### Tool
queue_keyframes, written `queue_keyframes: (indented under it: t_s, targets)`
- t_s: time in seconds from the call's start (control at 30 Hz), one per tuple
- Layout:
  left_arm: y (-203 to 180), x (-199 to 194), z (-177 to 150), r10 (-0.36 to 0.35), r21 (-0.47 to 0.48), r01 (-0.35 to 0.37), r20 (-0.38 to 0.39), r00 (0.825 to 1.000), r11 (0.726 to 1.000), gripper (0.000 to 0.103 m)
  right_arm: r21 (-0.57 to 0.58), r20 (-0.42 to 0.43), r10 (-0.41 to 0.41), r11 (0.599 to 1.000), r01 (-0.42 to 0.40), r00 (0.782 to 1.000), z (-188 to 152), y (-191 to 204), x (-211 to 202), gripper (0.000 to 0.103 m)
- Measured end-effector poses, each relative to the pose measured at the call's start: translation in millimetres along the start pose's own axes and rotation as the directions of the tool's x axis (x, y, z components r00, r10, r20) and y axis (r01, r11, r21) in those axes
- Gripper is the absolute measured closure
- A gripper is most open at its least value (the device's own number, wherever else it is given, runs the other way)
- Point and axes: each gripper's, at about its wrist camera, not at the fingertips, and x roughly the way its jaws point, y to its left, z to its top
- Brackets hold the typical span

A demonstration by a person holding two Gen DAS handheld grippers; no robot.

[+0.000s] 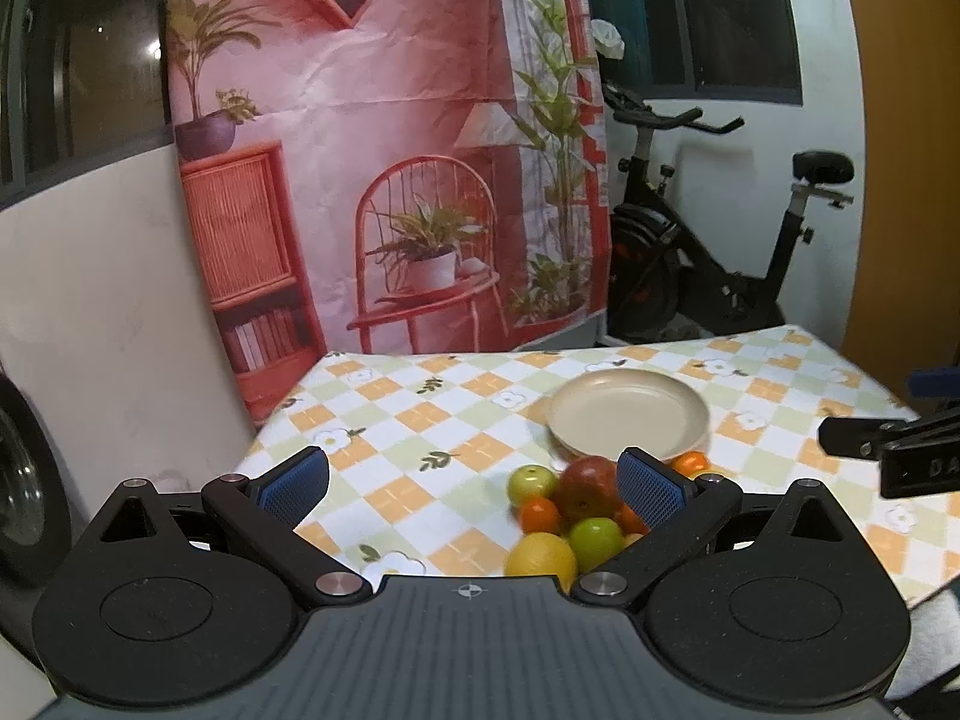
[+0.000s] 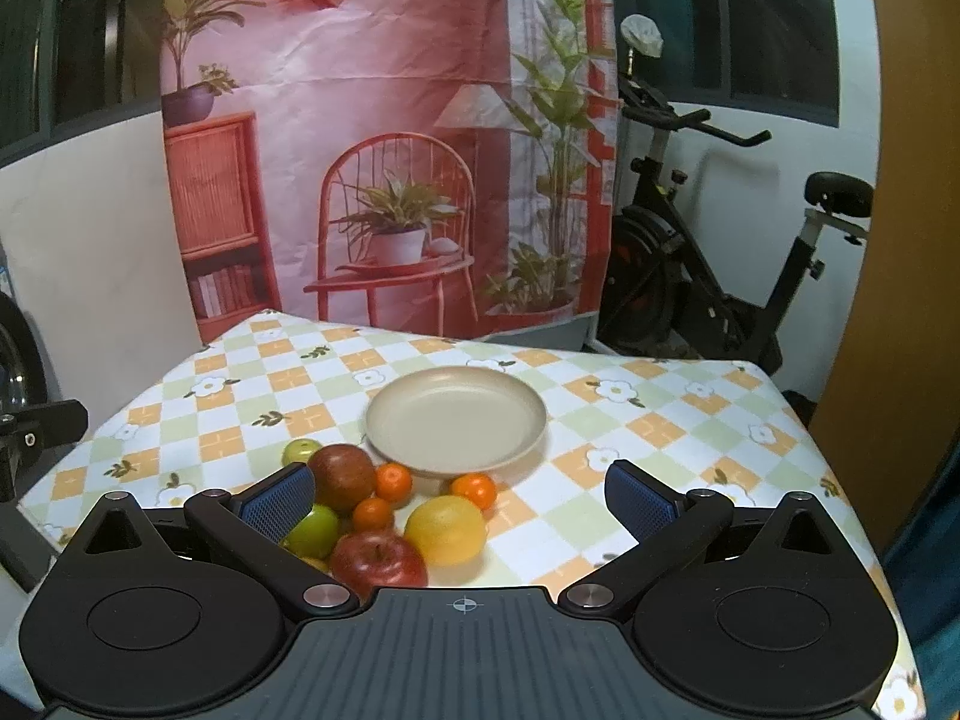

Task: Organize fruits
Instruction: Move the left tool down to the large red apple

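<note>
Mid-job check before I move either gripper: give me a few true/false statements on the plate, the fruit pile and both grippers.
1. The beige plate holds no fruit. True.
2. The right gripper is shut on an orange. False: its fingers are spread open and hold nothing.
3. The fruits lie in a cluster on the tablecloth in front of the plate. True.
4. The pile has only green fruits. False: it also has a red apple, a yellow citrus and small oranges such as one by the plate rim.
5. The left gripper is open. True.
6. A second plate is stacked with fruit. False: only one plate shows.
</note>
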Motion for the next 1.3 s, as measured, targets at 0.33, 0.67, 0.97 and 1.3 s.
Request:
queue_keyframes:
  t_s: [0.33, 0.67, 0.97, 1.3]
  targets:
    - [2, 55, -1, -0.047, 0.008, 0.048, -0.074, 0.996, 0.999, 0.001, 0.042, 0.011, 0.047, 0.998, -0.047, 0.999, 1, -20, 52, 0.000]
    - [16, 95, -7, -0.116, -0.055, 0.111, -0.089, 0.989, 0.992, 0.011, 0.028, 0.019, 0.084, 0.996, -0.085, 0.996, -17, -19, 93, 0.000]
    - [18, 119, -20, -0.202, -0.165, 0.182, -0.113, 0.973, 0.969, 0.012, 0.011, -0.002, 0.136, 0.991, -0.136, 0.991, -44, -11, 111, 0.000]
    - [-3, 131, -30, -0.280, -0.120, 0.265, -0.129, 0.951, 0.957, 0.011, 0.009, -0.034, 0.161, 0.987, -0.161, 0.986, -63, -8, 115, 0.000]
